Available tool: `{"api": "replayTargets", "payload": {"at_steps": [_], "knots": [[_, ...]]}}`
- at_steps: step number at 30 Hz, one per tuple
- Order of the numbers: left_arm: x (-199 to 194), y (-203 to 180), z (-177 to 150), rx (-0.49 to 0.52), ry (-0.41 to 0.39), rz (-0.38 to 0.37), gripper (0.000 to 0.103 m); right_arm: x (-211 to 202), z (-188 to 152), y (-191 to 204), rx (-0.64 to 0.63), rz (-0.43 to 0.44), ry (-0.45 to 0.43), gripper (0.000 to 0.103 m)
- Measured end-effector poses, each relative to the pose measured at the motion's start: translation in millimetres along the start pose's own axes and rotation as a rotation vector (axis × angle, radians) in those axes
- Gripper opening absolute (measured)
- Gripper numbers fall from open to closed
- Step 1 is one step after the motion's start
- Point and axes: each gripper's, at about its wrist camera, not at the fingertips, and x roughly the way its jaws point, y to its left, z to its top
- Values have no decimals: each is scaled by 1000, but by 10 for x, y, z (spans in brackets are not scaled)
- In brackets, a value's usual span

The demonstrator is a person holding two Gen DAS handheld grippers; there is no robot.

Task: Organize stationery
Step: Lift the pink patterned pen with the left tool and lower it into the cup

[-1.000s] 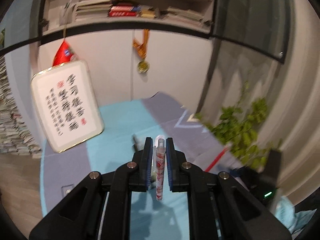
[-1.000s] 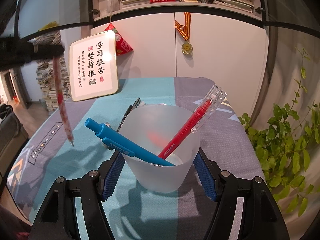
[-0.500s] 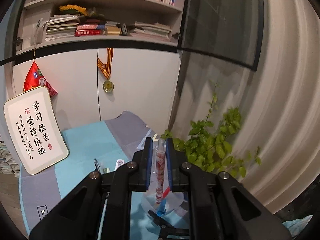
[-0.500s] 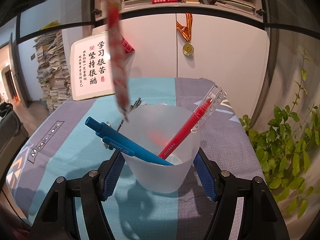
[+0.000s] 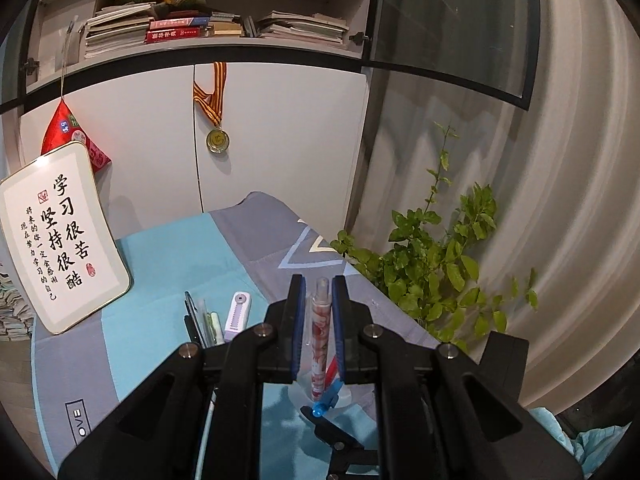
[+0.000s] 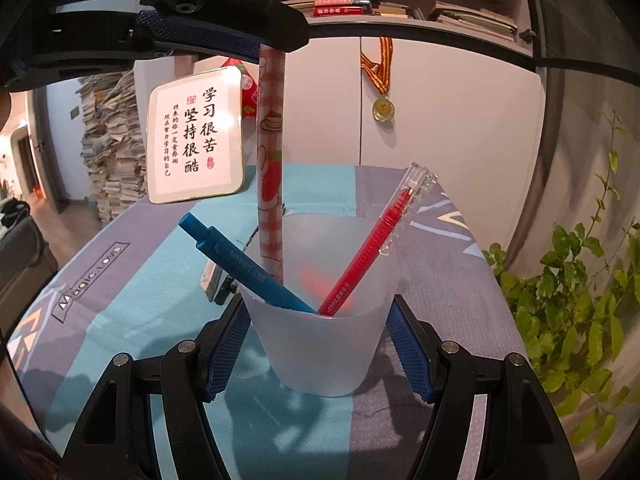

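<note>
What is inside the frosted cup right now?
In the frosted cup: a blue pen, a red pen, and the patterned pen's lower end. Their tips are blurred by the wall.

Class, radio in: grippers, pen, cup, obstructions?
Left gripper shut on patterned pen, tip inside cup rim. Right gripper shut on cup. Blue pen, red pen inside; nothing blocking.

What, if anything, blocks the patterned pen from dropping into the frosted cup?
Nothing visible does. The pink patterned pen, held by the left claw, hangs with its tip at the frosted plastic cup mouth, between the leaning blue pen and red pen.
</note>
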Motion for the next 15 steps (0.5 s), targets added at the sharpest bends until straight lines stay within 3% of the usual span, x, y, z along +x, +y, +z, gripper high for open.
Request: {"api": "replayTargets", "payload": {"at_steps": [15], "knots": [[-42,68,-91,-24,43,-23,12,-1,5,30,-11,-26,34,71]]}}
